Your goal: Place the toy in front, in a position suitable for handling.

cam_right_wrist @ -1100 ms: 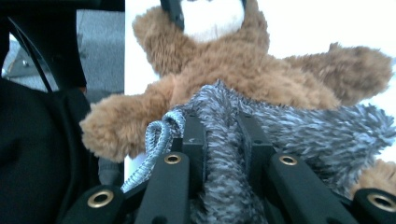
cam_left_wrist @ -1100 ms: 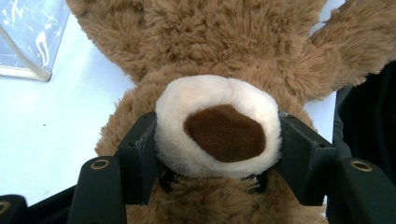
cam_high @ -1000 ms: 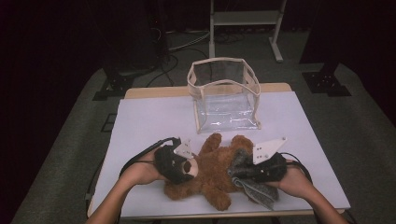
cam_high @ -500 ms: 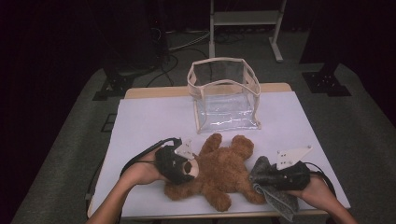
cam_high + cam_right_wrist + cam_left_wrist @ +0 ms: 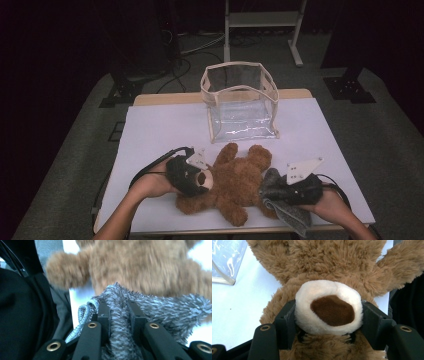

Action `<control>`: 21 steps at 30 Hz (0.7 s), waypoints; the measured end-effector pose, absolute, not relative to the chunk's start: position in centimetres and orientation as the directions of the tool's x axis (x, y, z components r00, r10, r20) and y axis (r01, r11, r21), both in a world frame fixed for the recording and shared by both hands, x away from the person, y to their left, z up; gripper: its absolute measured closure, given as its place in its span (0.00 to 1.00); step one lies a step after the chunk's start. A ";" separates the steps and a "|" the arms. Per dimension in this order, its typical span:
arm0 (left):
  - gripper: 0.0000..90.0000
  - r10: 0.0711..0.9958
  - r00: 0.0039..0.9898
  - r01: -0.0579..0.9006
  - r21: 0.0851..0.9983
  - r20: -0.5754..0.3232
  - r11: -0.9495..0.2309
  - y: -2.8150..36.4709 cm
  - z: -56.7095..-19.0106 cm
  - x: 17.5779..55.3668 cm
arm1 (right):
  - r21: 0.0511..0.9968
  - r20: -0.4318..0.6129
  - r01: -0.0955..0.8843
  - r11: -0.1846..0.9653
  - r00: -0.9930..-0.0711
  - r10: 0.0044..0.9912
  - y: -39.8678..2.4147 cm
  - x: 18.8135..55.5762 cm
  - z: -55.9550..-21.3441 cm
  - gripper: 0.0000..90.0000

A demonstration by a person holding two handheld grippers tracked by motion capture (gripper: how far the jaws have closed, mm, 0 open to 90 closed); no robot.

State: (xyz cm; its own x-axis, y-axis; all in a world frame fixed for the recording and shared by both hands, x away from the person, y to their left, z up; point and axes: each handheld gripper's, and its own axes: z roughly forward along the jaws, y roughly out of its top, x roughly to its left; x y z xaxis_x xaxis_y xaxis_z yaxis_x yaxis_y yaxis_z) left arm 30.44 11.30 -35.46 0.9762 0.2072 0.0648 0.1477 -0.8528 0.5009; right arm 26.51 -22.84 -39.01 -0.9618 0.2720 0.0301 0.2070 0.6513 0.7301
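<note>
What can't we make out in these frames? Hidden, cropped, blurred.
- Teddy bear: face in the high view is covered by the left gripper; in the right gripper view its fur is blurred.
- Grey cloth: lower end cut off by the high view's bottom edge; its middle is hidden under the right gripper.
- Clear bag: cropped by the left gripper view's top-left corner.

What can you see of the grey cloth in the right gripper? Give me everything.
The grey cloth is a small, shaggy, chenille-looking piece, mottled grey, with a corded loop at one edge. It is bunched, not spread. The right gripper is shut on a fold of it, the pile bulging up between the jaws. In the high view it sits at the table's near right edge, one end drooping past the edge under the hand, the other against the brown teddy bear's side.
</note>
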 end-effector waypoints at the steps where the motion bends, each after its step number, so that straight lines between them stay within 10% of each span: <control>1: 0.40 0.207 0.976 0.148 0.501 0.065 -0.853 11.3 -35.5 30.4 | 0.722 0.038 0.226 0.653 -0.957 0.289 -23.3 26.3 -39.3 0.84; 21: 0.40 0.211 0.976 0.153 0.504 0.061 -0.850 11.3 -35.5 30.6 | 0.770 0.016 0.149 0.620 -0.977 0.215 -20.4 27.2 -37.5 0.83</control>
